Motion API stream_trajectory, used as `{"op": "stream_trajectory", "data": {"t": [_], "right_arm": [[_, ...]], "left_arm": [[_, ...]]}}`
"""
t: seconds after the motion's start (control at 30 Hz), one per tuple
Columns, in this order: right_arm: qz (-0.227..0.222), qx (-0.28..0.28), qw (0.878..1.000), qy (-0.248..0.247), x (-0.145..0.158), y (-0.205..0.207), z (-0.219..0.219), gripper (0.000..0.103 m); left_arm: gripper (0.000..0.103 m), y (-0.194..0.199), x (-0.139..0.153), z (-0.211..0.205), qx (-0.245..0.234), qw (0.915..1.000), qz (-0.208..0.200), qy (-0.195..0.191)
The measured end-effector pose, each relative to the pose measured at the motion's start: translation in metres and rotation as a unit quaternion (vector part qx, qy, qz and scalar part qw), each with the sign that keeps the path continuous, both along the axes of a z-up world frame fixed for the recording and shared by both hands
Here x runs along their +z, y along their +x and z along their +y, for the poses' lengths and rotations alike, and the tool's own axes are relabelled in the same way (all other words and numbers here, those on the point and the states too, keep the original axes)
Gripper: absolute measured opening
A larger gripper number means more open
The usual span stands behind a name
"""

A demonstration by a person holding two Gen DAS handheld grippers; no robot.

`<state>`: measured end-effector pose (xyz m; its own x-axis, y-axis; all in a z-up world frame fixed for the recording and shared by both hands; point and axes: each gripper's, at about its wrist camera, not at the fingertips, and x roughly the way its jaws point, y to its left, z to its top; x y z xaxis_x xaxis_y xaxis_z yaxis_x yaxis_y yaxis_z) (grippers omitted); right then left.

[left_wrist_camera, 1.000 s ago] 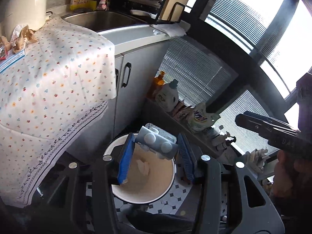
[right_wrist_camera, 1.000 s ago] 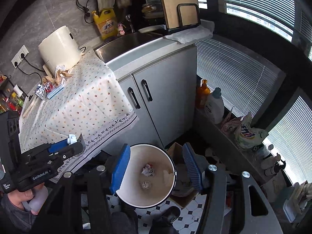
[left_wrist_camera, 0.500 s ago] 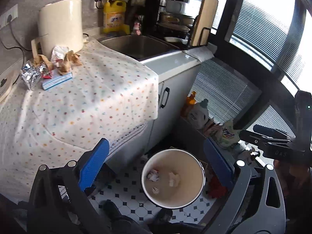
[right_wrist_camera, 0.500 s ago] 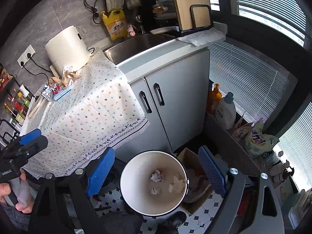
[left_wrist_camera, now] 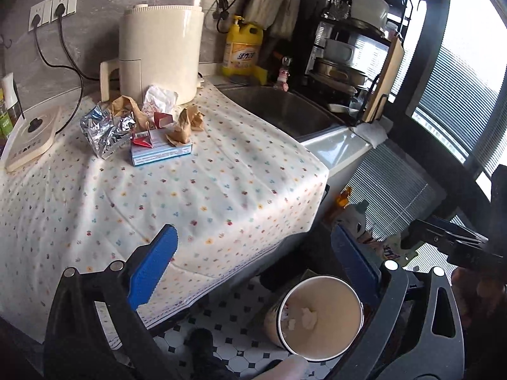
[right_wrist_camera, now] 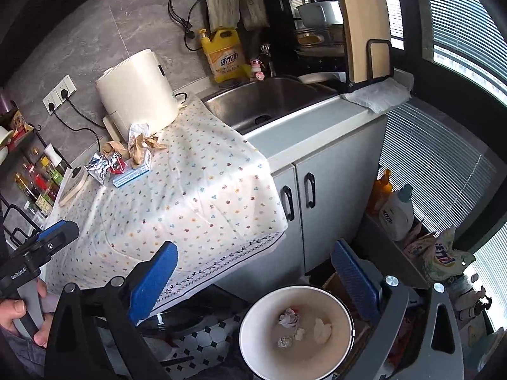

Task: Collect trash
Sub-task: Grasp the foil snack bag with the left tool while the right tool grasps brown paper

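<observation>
Left wrist view: the left gripper (left_wrist_camera: pixel 253 262) stands wide and empty; crumpled silver foil (left_wrist_camera: pixel 104 129), the flat blue-and-white carton (left_wrist_camera: pixel 161 153) lying long axis left to right, and brown paper wads (left_wrist_camera: pixel 185 125) lie up and left on the floral tablecloth (left_wrist_camera: pixel 190 196). The right gripper (right_wrist_camera: pixel 253 277), jaws opening and empty, is farther from that pile, above the white round bin (right_wrist_camera: pixel 253 345).

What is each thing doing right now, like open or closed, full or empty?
left gripper: open, nothing between its fingers
right gripper: opening, nothing between its fingers
trash bin: uncovered, a few crumpled scraps at the bottom
cabinet doors: closed
foil wrapper: crumpled, on the tablecloth
blue box: lying flat
sink: looks empty
</observation>
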<state>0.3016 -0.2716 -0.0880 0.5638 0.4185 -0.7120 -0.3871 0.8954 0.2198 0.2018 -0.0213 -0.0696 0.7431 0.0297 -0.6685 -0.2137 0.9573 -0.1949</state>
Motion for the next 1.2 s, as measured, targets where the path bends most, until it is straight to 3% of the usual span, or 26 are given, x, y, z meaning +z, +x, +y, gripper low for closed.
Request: {"op": "stream_trajectory", "data": {"t": [0.67, 1.2], "right_arm": [[-0.029, 0.039, 0.999, -0.007, 0.025, 0.041, 0.175, 0.095], [-0.023, 0.047, 0.998, -0.02, 0.017, 0.072, 0.266, 0.095]], "left_arm": [[0.096, 0.014, 0.014, 0.172, 0.07, 0.9963, -0.049, -0.006], [0.083, 0.056, -0.011, 0.257, 0.054, 0.9973, -0.035, -0.036]]}}
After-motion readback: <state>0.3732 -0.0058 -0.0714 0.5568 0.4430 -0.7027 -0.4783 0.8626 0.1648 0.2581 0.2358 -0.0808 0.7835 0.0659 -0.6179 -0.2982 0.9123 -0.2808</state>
